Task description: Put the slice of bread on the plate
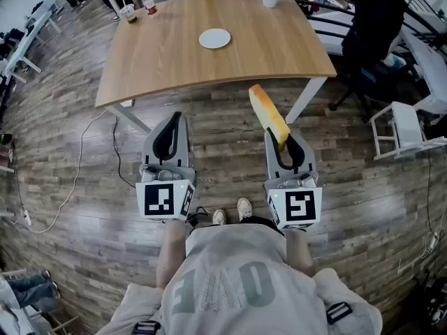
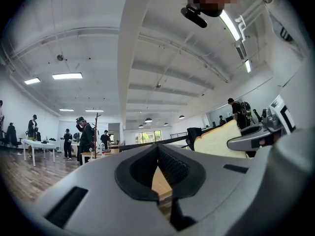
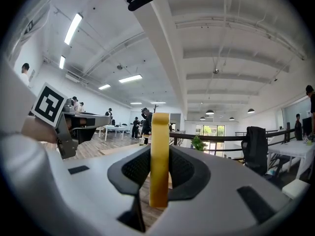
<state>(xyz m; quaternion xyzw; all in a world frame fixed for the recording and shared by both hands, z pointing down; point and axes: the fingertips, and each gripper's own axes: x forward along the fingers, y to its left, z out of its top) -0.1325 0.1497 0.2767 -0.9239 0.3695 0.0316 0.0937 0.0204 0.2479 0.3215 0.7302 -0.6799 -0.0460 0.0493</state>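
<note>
Short of the table (image 1: pixel 279 47), the right gripper (image 1: pixel 281 139) clamps the bread slice (image 1: pixel 267 114) on edge; the left gripper (image 1: pixel 174 121) is closed, empty

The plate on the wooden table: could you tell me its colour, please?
The small round plate is plain white; the head view shows it best.

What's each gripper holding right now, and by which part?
Right gripper clamps the slice of bread by its near end, across the flat faces. Left gripper holds nothing.
</note>
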